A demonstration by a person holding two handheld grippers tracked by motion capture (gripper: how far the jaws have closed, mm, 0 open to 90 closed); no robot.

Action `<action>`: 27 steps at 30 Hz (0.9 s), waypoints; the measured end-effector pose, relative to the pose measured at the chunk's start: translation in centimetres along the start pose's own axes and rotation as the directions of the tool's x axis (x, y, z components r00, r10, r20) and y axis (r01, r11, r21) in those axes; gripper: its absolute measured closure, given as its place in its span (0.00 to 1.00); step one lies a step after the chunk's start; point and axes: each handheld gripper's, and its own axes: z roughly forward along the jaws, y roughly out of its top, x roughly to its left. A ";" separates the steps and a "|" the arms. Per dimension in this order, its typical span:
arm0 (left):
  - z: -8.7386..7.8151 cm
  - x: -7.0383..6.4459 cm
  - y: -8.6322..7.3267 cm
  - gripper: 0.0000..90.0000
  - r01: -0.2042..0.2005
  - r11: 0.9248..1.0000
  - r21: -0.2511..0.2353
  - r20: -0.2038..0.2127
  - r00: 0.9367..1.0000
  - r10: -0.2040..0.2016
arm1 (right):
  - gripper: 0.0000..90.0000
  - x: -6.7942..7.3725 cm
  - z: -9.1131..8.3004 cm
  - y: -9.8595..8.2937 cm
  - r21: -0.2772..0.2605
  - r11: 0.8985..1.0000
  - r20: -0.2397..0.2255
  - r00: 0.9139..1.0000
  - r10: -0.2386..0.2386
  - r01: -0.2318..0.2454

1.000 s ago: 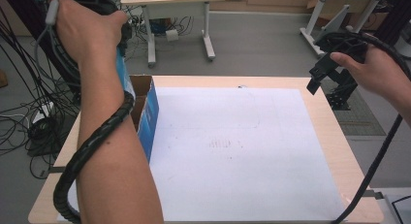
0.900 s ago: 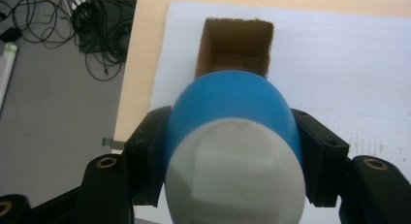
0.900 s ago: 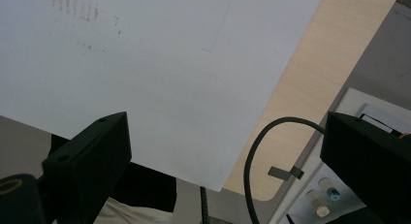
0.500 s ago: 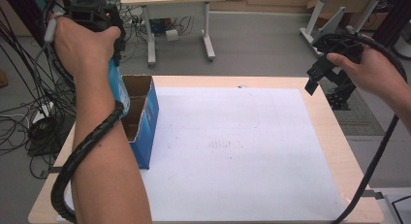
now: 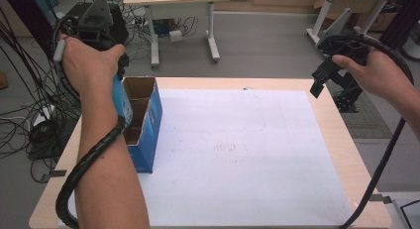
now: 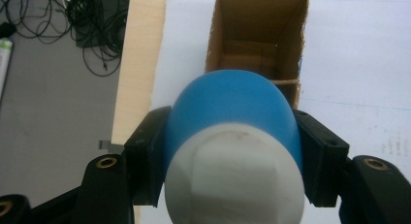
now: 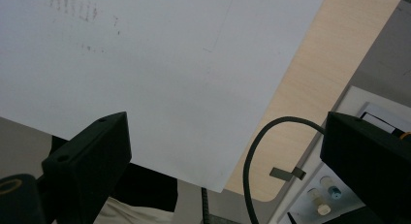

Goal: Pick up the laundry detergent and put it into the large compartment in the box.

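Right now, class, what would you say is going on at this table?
A person holds a gripper in each hand. The left gripper is shut on a blue bottle with a white end, held above an open blue cardboard box at the table's left side. The right gripper hangs open and empty over the table's far right corner. A white sheet covers the wooden table.

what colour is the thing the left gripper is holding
Blue with a white end, clearest in the left gripper view.
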 end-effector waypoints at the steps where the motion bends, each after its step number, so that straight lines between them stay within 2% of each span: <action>1: 0.2 0.0 0.0 0.43 -0.002 1.000 0.006 0.001 1.000 0.002 | 0.04 0.0 0.0 0.0 0.001 1.000 0.004 1.000 0.001 -0.001; 6: 1.5 0.1 -0.4 0.43 -0.012 1.000 0.017 0.016 1.000 0.012 | 0.04 0.0 0.1 -0.2 0.003 1.000 0.004 1.000 0.006 -0.006; 10: 2.4 -0.1 -0.5 0.43 -0.025 0.999 0.032 0.013 1.000 0.024 | 0.04 0.4 0.1 -0.3 0.001 1.000 0.007 1.000 0.003 -0.003; 16: 4.0 0.1 -1.2 0.43 -0.033 0.999 0.038 0.027 0.999 0.032 | 0.04 0.8 0.2 -0.3 -0.001 1.000 0.005 1.000 -0.006 0.006; 27: 6.5 -0.4 -1.6 0.43 -0.063 0.996 0.062 0.038 0.997 0.061 | 0.04 0.9 0.9 -0.1 0.005 1.000 0.002 1.000 -0.006 0.006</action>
